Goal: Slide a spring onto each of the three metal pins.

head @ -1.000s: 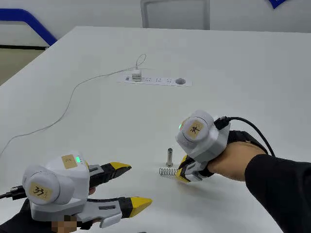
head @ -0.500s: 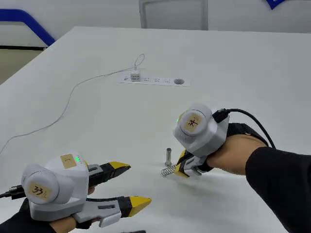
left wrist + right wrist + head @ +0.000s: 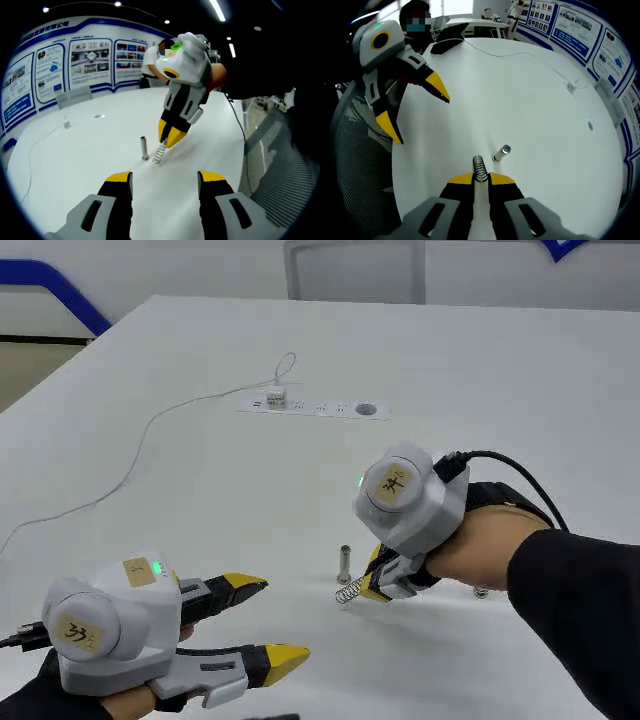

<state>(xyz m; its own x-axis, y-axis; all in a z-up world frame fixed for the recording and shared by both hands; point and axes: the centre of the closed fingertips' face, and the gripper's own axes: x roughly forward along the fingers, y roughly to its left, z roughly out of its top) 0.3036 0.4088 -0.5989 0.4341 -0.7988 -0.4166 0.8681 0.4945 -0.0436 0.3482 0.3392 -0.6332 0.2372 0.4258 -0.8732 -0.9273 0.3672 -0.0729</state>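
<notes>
L gripper [image 3: 280, 618] hung low w/ jaws wide, nothing btwn them. Metal pin [image 3: 345, 564] stood upright on white table [image 3: 220, 480]. R gripper [image 3: 372, 586] pinched a coiled silver spring [image 3: 349, 590], tilted, just beside the pin.

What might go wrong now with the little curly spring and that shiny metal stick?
1. The right gripper pinches the small coiled silver spring by one end only; it may slip or ping away.
2. The short upright metal pin seems to stand free on the white table, and the open left gripper is apart from it; a nudge may topple it.
3. The spring is tilted beside the pin, so it may snag on the top.
</notes>
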